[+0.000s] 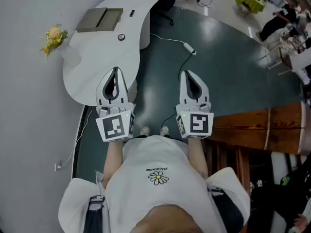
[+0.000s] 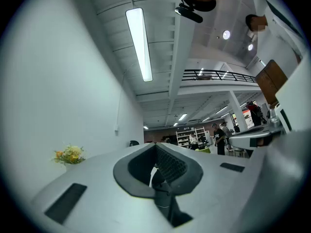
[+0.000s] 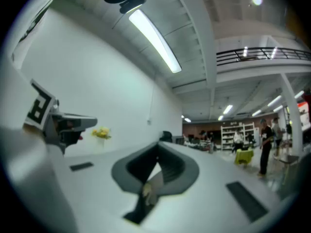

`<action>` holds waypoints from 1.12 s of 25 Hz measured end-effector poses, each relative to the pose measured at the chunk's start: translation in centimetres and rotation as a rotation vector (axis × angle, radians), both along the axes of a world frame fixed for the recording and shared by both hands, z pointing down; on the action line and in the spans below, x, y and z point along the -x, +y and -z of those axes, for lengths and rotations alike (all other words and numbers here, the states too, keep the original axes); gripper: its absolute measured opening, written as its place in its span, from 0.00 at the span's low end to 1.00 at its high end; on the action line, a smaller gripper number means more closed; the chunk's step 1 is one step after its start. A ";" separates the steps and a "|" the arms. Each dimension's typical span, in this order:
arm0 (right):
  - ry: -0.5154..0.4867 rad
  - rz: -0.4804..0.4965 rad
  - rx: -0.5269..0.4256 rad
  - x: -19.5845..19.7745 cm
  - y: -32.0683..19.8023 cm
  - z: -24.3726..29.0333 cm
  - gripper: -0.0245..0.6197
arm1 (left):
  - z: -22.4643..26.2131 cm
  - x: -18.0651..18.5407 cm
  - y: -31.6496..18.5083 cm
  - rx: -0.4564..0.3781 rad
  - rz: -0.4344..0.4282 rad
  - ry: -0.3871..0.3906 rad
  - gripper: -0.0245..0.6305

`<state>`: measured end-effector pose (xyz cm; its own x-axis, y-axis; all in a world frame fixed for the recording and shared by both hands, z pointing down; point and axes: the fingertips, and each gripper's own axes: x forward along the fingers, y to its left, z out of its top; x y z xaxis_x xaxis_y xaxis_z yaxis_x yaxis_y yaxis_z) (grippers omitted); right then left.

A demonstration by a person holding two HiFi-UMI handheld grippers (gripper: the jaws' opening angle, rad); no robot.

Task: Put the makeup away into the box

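On the white curved table (image 1: 97,76) at the upper left lies a flat grey-olive box (image 1: 99,19). Near it are a small round item (image 1: 121,37) and a small dark item (image 1: 132,13), both too small to identify. My left gripper (image 1: 115,71) is held over the table's near edge, jaws together and empty. My right gripper (image 1: 187,73) hovers over the dark floor beside the table, jaws also together with nothing in them. Both point forward, well short of the box. The left gripper view shows its shut tips (image 2: 156,145), and the right gripper view shows its own (image 3: 158,145).
Yellow flowers (image 1: 53,37) stand at the table's left edge against the wall. A cable with a white adapter (image 1: 188,47) runs across the floor. A wooden counter (image 1: 262,127) lies to the right. People and shelves stand far off in the hall (image 2: 218,137).
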<state>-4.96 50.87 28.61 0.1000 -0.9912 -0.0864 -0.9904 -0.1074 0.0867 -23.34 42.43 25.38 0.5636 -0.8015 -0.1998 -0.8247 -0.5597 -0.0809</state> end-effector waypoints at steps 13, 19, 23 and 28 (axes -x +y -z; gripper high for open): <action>-0.002 -0.004 -0.023 -3.4 -1.4 0.2 0.08 | 0.1 -3.6 -1.4 -0.012 -0.016 -0.005 0.07; -0.026 0.053 -0.054 -5.4 -1.1 0.5 0.08 | 0.2 -6.2 -0.9 -0.025 -0.002 -0.012 0.07; -0.024 0.089 -0.054 -6.6 -0.5 -0.6 0.09 | -0.5 -7.7 -0.1 -0.029 0.021 -0.016 0.07; -0.049 0.119 -0.039 -7.6 0.3 -1.4 0.09 | -0.9 -9.2 0.9 -0.019 0.027 -0.014 0.07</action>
<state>2.68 51.15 30.06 -0.0135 -0.9923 -0.1232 -0.9993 0.0091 0.0363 -14.11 43.38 26.30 0.5445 -0.8126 -0.2077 -0.8383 -0.5355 -0.1027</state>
